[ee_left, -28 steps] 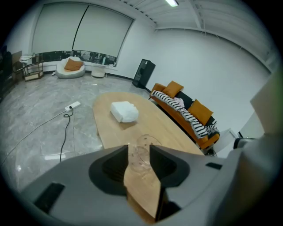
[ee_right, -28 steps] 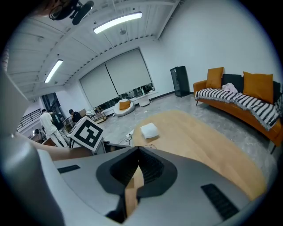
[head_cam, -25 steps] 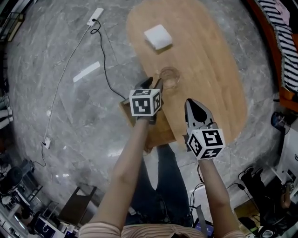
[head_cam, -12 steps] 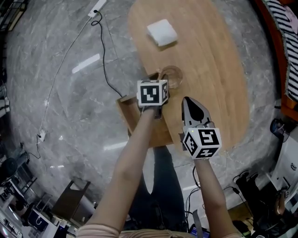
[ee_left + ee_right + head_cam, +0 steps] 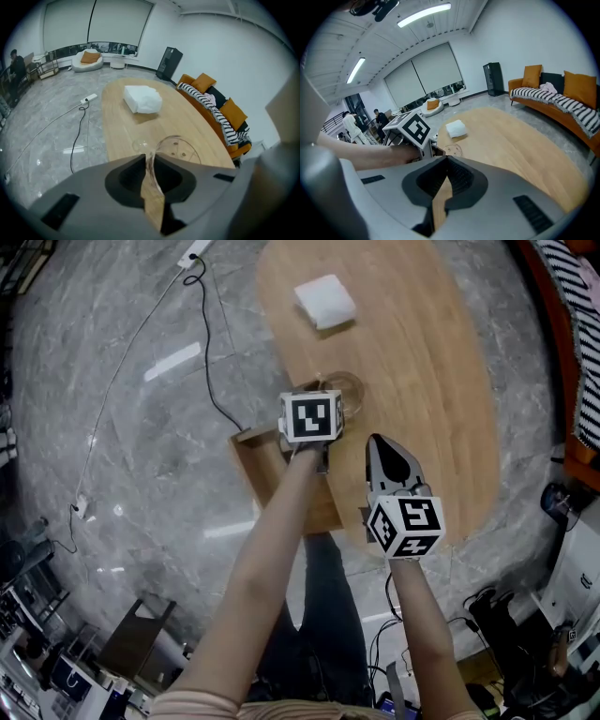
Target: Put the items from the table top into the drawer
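Note:
A clear glass [image 5: 345, 393] stands near the left edge of the oval wooden table [image 5: 431, 381]. My left gripper [image 5: 150, 157] reaches down over it with jaws closing. The near wall of the glass [image 5: 177, 149] sits between the pads, which press on it. In the head view its marker cube [image 5: 311, 416] hides the fingertips. My right gripper [image 5: 380, 442] hovers shut and empty over the table's near part, to the right of the left arm. A white packet [image 5: 325, 302] lies farther back on the table. The wooden drawer [image 5: 272, 479] stands pulled out under the left arm.
A power strip [image 5: 194, 253] and its black cable [image 5: 210, 362] lie on the grey marble floor to the left. An orange sofa with a striped blanket [image 5: 220, 112] runs along the table's right side. People stand far back at the left [image 5: 351, 126].
The left gripper moved forward and down to the glass, and its open jaws closed on the near wall. The right gripper sank slightly.

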Available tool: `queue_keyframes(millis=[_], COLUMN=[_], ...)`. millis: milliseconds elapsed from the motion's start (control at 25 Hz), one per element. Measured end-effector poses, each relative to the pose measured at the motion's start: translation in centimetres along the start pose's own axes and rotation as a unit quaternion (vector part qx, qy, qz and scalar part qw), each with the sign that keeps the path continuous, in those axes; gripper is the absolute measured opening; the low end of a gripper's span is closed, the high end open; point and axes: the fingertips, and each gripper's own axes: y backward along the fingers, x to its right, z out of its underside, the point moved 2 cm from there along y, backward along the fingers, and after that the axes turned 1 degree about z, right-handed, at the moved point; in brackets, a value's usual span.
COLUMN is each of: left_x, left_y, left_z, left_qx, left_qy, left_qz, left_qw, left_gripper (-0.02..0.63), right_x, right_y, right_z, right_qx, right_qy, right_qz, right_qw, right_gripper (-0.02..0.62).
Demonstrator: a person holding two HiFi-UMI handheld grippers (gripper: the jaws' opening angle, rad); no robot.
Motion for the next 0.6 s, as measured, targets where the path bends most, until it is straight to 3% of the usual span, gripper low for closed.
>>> queue_keyframes(millis=[360, 600], left_x=[-0.7, -3.5], left_y=[1.7, 5.3], left_z=[1.7, 2.7], left_qx=[0.026, 0.059], left_qy=[0.007, 0.011], left_qz=[0.009, 0.006], left_qw=[0.9996, 0.9982], left_gripper=[0.032, 0.031], right_x=[-0.2, -2.6], right_y=[0.4, -0.1], right_z=[0.6, 0.6], right_qx=[-0.012, -0.013], right_qy=[0.007, 0.018], right_qz=[-0.004, -0.016], right_qw=[1.0, 1.0], right_gripper=[0.009, 0.009])
